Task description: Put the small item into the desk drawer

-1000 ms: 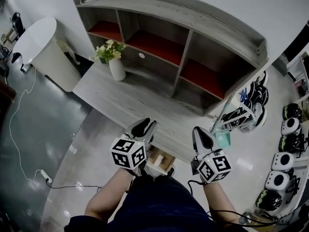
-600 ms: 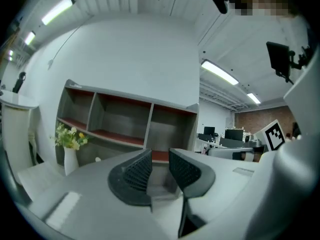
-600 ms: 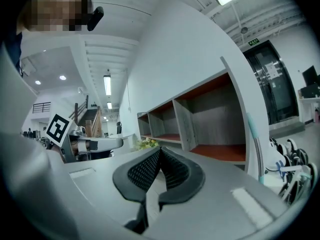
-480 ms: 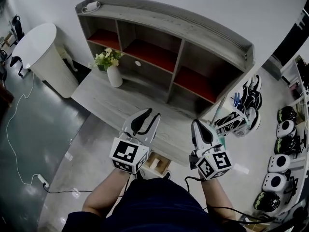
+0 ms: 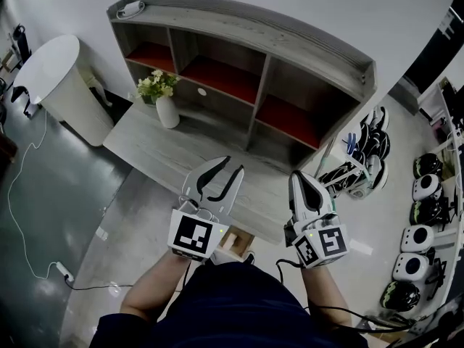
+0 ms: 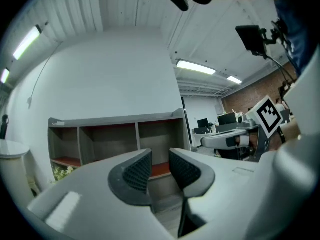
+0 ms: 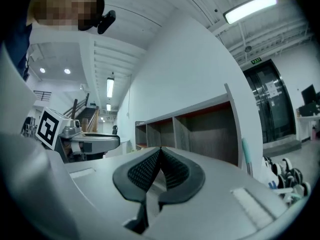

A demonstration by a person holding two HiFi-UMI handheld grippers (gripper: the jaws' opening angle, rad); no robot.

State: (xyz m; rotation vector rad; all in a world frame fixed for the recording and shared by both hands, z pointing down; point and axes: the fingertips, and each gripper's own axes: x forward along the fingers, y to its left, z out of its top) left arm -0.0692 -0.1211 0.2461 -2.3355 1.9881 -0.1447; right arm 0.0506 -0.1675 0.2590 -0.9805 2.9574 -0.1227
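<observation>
A grey wooden desk (image 5: 181, 151) carries a hutch (image 5: 246, 35) with several red-floored compartments. No drawer front shows in any view, and I cannot pick out the small item. My left gripper (image 5: 223, 172) hovers over the desk's front edge, open, with nothing between its ribbed pads (image 6: 137, 171). In the left gripper view the left gripper (image 6: 160, 166) points at the hutch (image 6: 115, 139). Beside it, my right gripper (image 5: 304, 183) is shut, and its pads (image 7: 145, 171) meet with nothing visible between them. A light wooden box (image 5: 235, 241) sits under the desk edge between the grippers.
A white vase of flowers (image 5: 165, 107) stands on the desk's left part. A small white object (image 5: 130, 8) lies on top of the hutch. A white round table (image 5: 54, 71) and a floor cable (image 5: 29, 194) are at the left. Helmet-like devices (image 5: 424, 216) line the right.
The left gripper's jaws have opened wide from nearly closed and it has lifted slightly toward the desk. The right gripper has stayed shut and barely moved.
</observation>
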